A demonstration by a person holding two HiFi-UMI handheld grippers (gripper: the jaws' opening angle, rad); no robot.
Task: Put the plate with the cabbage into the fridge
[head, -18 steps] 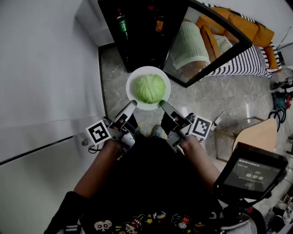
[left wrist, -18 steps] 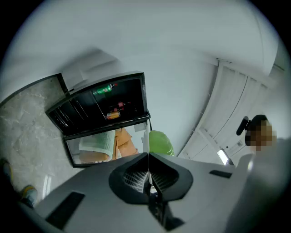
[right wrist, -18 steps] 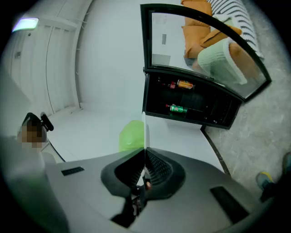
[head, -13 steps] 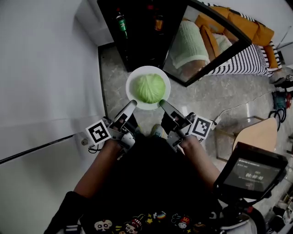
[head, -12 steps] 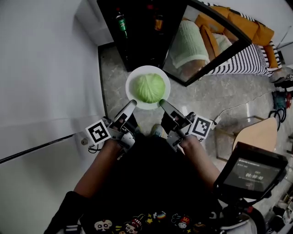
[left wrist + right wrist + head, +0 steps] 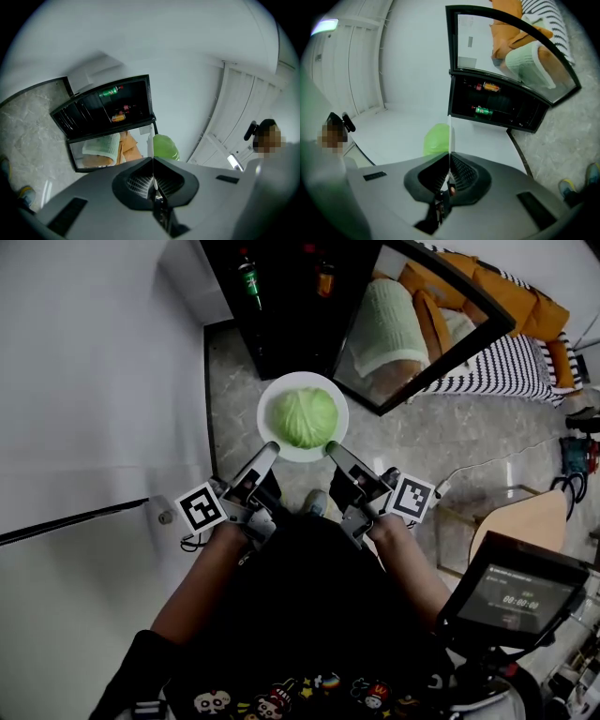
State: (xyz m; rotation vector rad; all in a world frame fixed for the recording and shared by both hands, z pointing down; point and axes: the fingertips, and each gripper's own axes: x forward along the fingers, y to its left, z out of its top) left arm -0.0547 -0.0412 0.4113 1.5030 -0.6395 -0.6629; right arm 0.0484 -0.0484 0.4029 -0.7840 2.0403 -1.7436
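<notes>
- Found plate (image 6: 270, 434) with cabbage (image 6: 304, 417) held in the air, short of the open fridge (image 6: 281, 320) at 12 o'clock, not yet inside.
- Noted left gripper (image 6: 265, 452) pinched tight on the rim at 7 o'clock; saw the rim edge-on between its jaws.
- Noted right gripper (image 6: 332, 450) pinched likewise at 5 o'clock.
- Judged tilt the main hazard: with both grips on the near edge, could have dipped the far edge and rolled the cabbage off.
- Judged uneven travel of the two grippers likely to twist or slip the thin rim.
- Flagged the glass door (image 6: 427, 329) at 2 o'clock and green bottle (image 6: 248, 282) inside as strike points.
</notes>
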